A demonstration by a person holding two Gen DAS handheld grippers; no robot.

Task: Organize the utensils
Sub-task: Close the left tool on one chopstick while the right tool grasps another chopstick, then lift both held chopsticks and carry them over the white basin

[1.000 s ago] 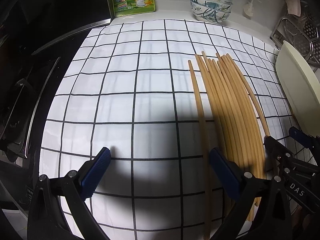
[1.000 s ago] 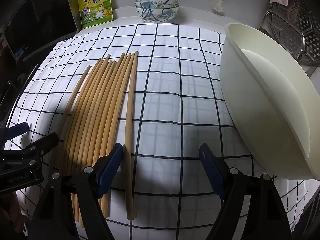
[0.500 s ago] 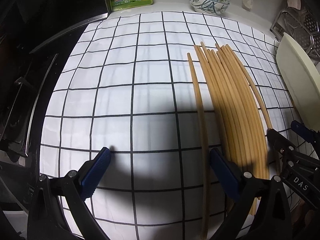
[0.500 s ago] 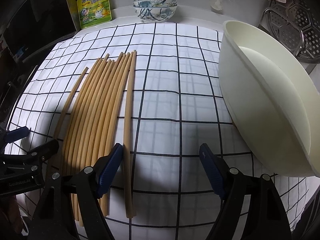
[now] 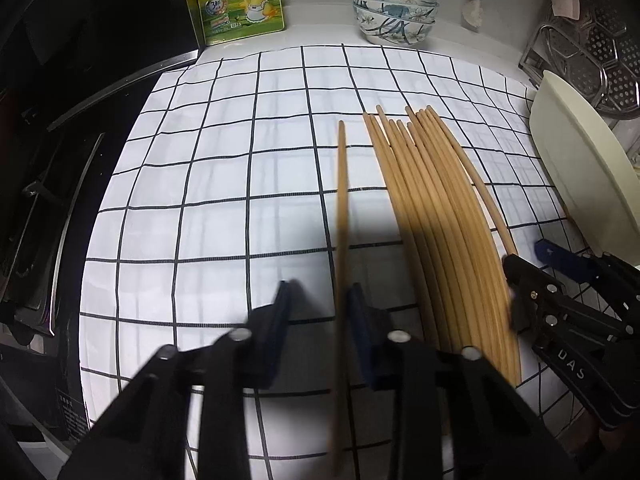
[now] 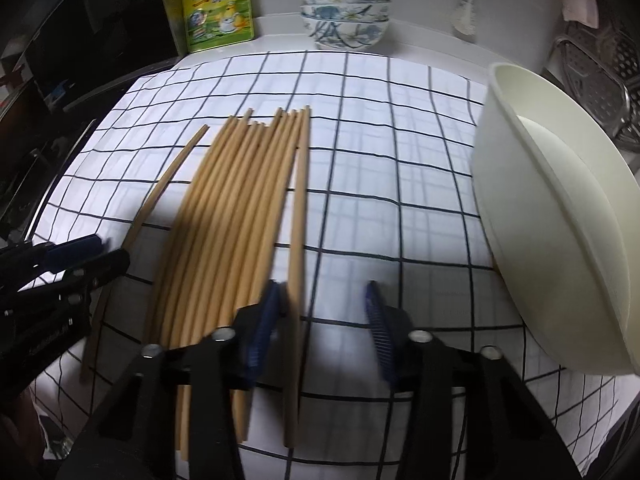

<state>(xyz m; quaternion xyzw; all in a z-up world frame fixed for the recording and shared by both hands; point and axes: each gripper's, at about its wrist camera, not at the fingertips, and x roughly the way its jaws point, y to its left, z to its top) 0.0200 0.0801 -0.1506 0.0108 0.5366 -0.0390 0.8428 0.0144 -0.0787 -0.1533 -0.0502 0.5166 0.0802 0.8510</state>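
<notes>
- Risk of a slip comes first: the jaws of the left gripper are closing, with one pale wooden chopstick between them, set apart to the left of the bundle of wooden chopsticks. The right pad seems to touch it while the left pad is still apart, so I judge the stick may roll or tilt before it is caught.
- The jaws of the right gripper are closing too, still rather wide. The outermost chopstick, on the right edge of the bundle, lies against the left pad only, so it may be pushed sideways and not pinched.
- Both sticks are taken near their thick ends, so the long free end could swing and disturb the bundle.
- The large cream plastic basin leans to the right of the bundle on the white checked cloth; nothing shows inside it.
- The stacked floral ceramic bowls stand behind the bundle; their inside is hidden.
</notes>
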